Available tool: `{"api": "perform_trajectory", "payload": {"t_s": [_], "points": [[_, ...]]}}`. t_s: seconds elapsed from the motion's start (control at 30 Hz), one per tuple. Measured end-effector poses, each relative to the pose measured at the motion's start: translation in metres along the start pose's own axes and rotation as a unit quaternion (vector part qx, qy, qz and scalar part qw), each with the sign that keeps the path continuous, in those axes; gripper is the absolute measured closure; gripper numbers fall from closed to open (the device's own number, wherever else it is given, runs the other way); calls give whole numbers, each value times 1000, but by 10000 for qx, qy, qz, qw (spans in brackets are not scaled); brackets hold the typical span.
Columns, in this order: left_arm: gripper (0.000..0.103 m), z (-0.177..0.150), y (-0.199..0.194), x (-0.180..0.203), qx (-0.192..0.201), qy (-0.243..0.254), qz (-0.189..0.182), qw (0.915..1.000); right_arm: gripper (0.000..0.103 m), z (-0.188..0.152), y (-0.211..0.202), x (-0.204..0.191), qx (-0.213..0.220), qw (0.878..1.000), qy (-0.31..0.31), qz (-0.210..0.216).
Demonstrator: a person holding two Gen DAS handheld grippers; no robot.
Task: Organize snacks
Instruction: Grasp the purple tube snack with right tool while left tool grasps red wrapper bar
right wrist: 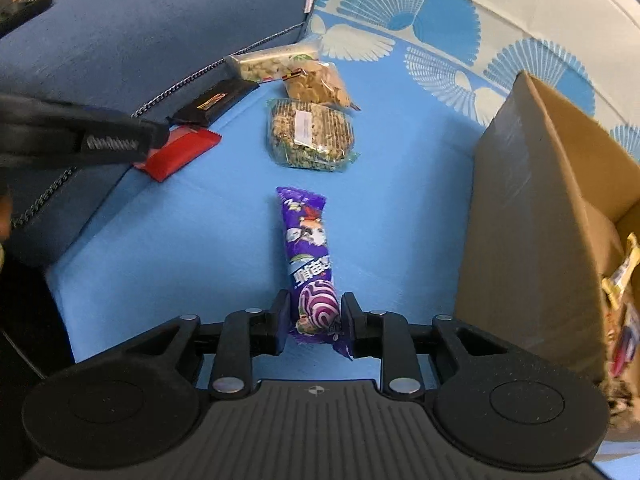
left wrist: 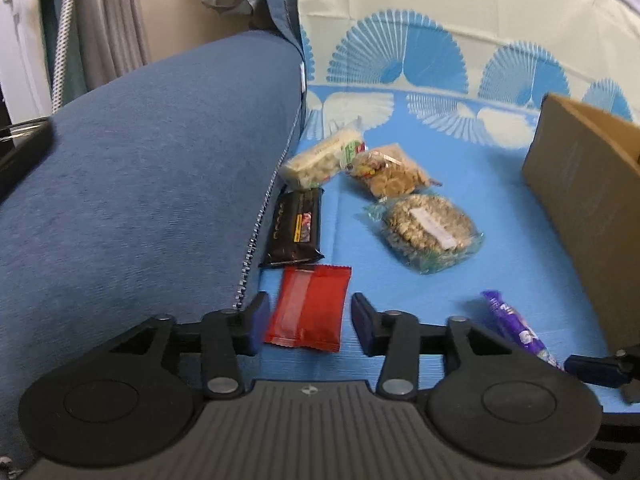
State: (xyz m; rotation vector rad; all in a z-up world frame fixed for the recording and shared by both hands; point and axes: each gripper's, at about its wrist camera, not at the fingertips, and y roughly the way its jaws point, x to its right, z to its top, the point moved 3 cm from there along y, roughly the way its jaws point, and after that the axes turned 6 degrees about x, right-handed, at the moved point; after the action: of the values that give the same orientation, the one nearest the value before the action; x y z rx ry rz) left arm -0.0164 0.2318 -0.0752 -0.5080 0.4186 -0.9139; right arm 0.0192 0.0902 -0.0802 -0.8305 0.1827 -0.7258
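A red snack packet [left wrist: 308, 308] lies flat on the blue sheet beside the cushion. My left gripper [left wrist: 308, 320] is open and straddles the packet's near end, with a gap at each pad. My right gripper [right wrist: 316, 320] is shut on the near end of a long purple snack packet [right wrist: 306, 240], which stretches away from the fingers over the sheet. The same purple packet [left wrist: 516, 328] shows at the lower right of the left wrist view. A brown cardboard box [right wrist: 532, 220] stands to the right, with several snacks inside.
A black bar [left wrist: 296, 228], a clear pack of pale snacks [left wrist: 320, 158], a bag of brown biscuits [left wrist: 394, 176] and a round rice-cake pack [left wrist: 428, 228] lie farther back. A big blue cushion [left wrist: 140, 160] borders the left. A patterned sheet [left wrist: 440, 40] rises behind.
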Motion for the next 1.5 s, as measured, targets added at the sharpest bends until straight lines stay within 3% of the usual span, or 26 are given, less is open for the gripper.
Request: {"api": "perform_trajectory", "payload": {"t_s": [0.17,0.3,0.43,0.53,0.63,0.7,0.8,0.9,1.03,1.23,1.37,1.5], "points": [[27,-3,26,17,-251,284,223,9990,58,2,12,6,-100,9992,343,184],[21,-7,46,25,-452,442,509,9967,57,4,20,3,-97,9994,228,253],[20,-6,50,23,-401,298,493,9975,57,5,24,6,-161,9988,331,326],[26,-6,50,18,-464,81,323,9984,57,5,25,8,-197,9982,414,377],[47,-6,51,9,-533,-237,227,9980,58,6,27,9,-210,9982,428,377],[55,-5,50,3,-553,-413,195,9974,58,6,28,8,-210,9981,433,387],[56,-3,46,-1,-501,-606,127,9968,59,5,27,6,-217,9981,393,426],[56,-1,35,-3,-269,-702,-10,9972,73,6,25,3,-232,9983,320,423],[56,1,18,0,-109,-645,-507,9966,78,5,23,2,-216,9988,240,380],[56,-8,-2,4,-493,-683,-1146,9898,78,4,22,2,-223,9989,249,342],[55,-15,-5,4,-780,-710,-1336,9854,77,5,21,4,-177,9984,393,359],[53,-20,6,7,-1154,-695,-1291,9824,74,6,21,4,-119,9981,483,376]]}}
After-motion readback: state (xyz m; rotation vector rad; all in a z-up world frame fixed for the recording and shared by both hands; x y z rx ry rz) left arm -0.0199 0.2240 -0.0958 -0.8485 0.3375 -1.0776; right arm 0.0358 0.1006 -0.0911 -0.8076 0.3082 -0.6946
